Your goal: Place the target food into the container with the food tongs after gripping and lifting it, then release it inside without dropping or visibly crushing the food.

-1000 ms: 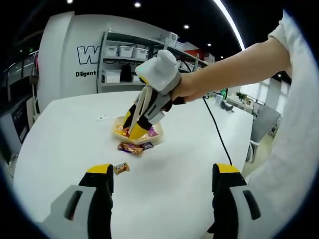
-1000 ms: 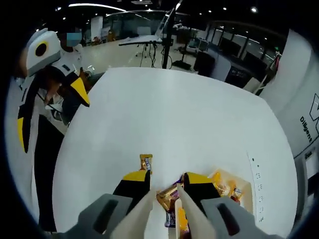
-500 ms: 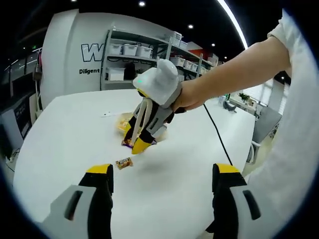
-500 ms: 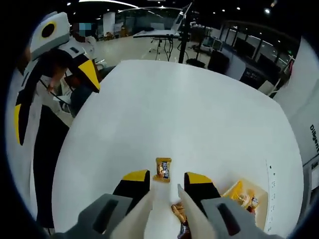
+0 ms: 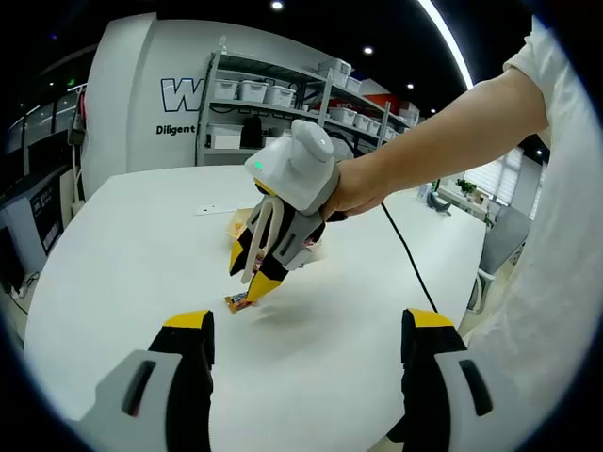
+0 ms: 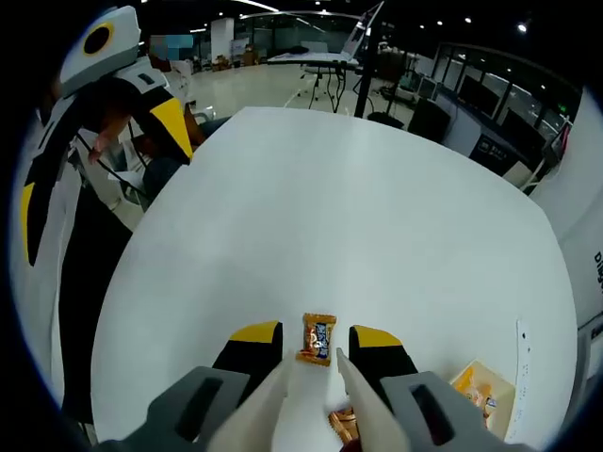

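Observation:
A lone orange-wrapped candy (image 6: 318, 338) lies on the white table (image 6: 377, 217), right between the tips of the cream food tongs (image 6: 275, 400). My right gripper (image 6: 316, 330) is shut on those tongs, whose arms stand a little apart. In the left gripper view the right gripper (image 5: 252, 271) points down at the same candy (image 5: 237, 301), held by a person's hand. The shallow container (image 6: 488, 394) with several candies sits at the lower right. My left gripper (image 5: 309, 341) hovers open above the table with nothing in it.
Another loose candy (image 6: 344, 422) lies between the tongs' arms, nearer the container. A black cable (image 5: 410, 259) runs across the table's right side. The left gripper (image 6: 99, 174) hangs past the table's left edge. Shelves with bins (image 5: 273, 99) stand behind.
My right gripper has drawn away from the container with the tongs, over the loose candies to the lone candy, which now lies between the tong tips. The left gripper stays open.

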`<action>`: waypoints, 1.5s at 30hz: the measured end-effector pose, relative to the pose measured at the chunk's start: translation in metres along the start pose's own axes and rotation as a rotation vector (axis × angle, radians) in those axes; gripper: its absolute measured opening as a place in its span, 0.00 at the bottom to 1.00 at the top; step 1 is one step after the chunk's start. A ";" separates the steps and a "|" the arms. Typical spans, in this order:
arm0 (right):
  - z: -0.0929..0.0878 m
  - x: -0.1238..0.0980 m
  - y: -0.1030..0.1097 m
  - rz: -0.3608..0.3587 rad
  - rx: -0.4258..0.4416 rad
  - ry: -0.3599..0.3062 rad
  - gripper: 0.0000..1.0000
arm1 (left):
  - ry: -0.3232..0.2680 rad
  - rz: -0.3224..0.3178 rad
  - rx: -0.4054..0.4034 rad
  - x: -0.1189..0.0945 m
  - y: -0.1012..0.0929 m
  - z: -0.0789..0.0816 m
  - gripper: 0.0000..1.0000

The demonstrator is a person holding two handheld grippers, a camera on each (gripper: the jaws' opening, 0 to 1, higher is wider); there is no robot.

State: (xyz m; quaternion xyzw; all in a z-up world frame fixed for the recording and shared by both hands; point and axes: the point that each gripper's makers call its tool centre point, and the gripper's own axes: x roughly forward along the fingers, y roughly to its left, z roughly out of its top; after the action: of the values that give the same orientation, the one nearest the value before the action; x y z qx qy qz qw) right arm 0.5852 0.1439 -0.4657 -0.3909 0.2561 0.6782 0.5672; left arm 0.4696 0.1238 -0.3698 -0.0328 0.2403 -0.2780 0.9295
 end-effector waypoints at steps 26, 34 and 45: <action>-0.003 0.021 0.001 0.046 0.000 0.026 0.22 | 0.001 0.031 -0.035 -0.006 0.014 -0.007 0.79; -0.003 0.022 0.003 0.071 0.051 0.029 0.18 | 0.003 0.029 -0.038 -0.004 0.016 -0.009 0.78; -0.009 0.012 0.008 0.075 0.058 0.028 0.15 | 0.003 0.017 -0.030 -0.001 0.011 -0.005 0.78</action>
State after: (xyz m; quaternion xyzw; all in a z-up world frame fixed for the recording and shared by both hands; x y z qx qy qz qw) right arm 0.5791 0.1424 -0.4815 -0.3740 0.2977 0.6857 0.5489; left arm 0.4720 0.1335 -0.3758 -0.0442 0.2463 -0.2663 0.9309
